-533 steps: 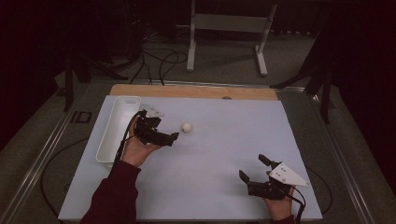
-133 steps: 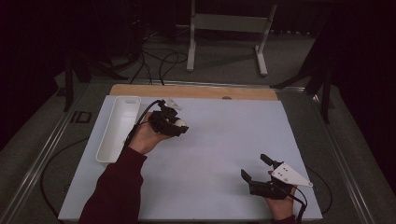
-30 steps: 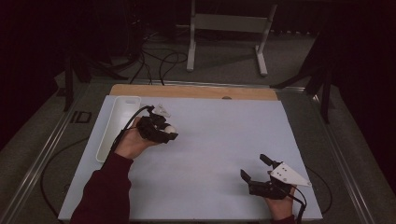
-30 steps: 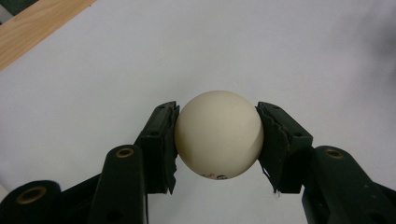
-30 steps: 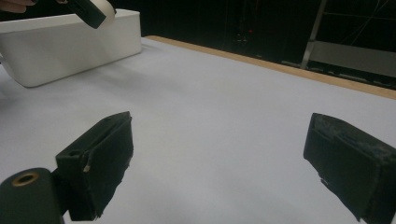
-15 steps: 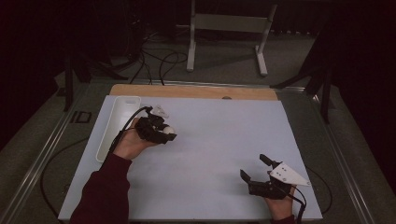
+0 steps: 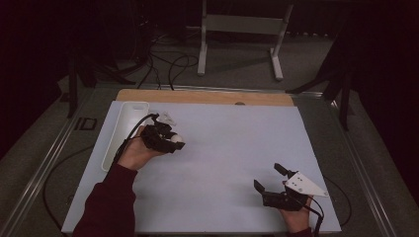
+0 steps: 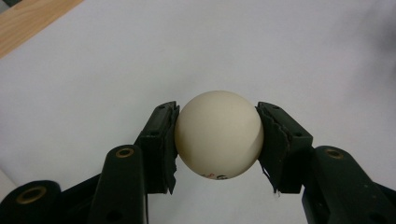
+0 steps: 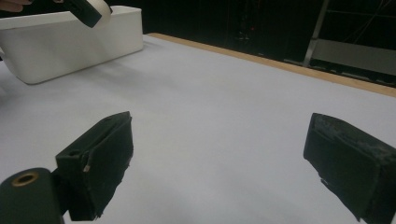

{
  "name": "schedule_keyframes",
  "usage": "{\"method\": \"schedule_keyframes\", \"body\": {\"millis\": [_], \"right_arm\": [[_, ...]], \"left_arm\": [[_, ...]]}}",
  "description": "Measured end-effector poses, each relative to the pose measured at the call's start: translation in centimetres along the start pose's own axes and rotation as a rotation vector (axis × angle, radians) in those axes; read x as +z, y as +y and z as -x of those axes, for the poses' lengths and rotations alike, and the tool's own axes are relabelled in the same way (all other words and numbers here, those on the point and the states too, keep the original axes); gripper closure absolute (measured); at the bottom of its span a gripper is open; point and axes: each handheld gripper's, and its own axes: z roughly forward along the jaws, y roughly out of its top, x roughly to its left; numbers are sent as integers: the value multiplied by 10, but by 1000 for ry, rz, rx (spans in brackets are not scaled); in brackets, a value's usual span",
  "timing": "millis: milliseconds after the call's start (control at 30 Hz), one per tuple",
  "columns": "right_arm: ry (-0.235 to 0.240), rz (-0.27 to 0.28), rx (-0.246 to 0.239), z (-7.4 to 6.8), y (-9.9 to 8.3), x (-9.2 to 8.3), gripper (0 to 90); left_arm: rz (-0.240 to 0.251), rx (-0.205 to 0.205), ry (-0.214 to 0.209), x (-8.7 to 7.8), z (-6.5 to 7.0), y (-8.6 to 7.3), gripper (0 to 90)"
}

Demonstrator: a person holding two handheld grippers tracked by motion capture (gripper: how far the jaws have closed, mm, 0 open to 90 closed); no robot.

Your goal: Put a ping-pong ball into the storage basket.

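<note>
- The left claw (image 8: 218, 140) is clamped on a white ball (image 8: 218, 134): both black pads (image 8: 161, 144) press on the sides of the ball, one on each side.
- In the left gripper view the ball sits between the two jaws, over the white surface of the table (image 8: 280, 46), and it has some small print near its underside, too small to read.
- In the high view the left claw (image 7: 174, 142) is over the left part of the table (image 7: 237, 143), just beside the white tray (image 7: 123, 129). The ball (image 7: 176, 138) shows there as a pale spot at the tip of the claw.
- The left hand (image 7: 134, 153) holds this gripper, and a dark red sleeve (image 7: 106, 207) comes in from the bottom edge.
- The right claw (image 7: 269, 177) is near the front right corner of the table, well apart from the ball. Its jaws stand wide apart with nothing between them.
- In the right gripper view the two pads (image 9: 102, 163) are far from each other over bare table, and the white tray (image 9: 70, 44) is seen farther off at the upper left.
- A wooden strip (image 7: 202, 96) runs along the far edge of the table.
</note>
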Motion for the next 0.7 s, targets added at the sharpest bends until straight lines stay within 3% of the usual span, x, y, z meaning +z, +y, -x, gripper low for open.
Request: {"method": "schedule_keyframes", "body": {"millis": [700], "right_arm": [[0, 6, 3, 0, 0, 0, 81]], "left_arm": [[30, -15, 27, -17, -8, -3, 512]]}}
